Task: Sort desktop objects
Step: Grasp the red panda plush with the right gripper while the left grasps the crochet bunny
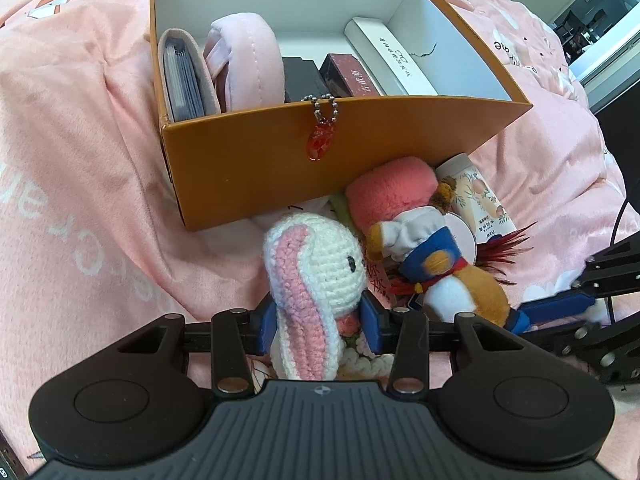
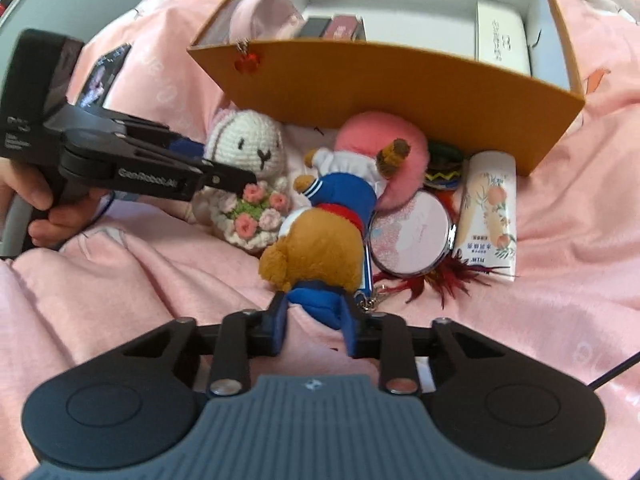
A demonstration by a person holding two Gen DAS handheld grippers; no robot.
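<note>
Both hand-held grippers on plush toys in front of the orange box, pink blanket underneath.

Nearest me, my right hand-held gripper (image 2: 316,326) has its blue pads closed on the blue-clad bottom end of the brown plush doll (image 2: 320,236). My left hand-held gripper (image 1: 318,326) clamps the crocheted bunny (image 1: 316,276), pads pressing its sides; a hand (image 2: 38,208) holds that handle. Just right of the doll lie a round pink compact mirror (image 2: 410,236) and a peach-print tube (image 2: 490,212), with a pink fluffy plush (image 2: 372,132) behind. Farthest, the orange box (image 2: 384,80) holds a white case (image 2: 502,40), small dark boxes (image 1: 340,78) and a pink pouch (image 1: 244,60); a red charm (image 1: 320,140) hangs on its front wall.
</note>
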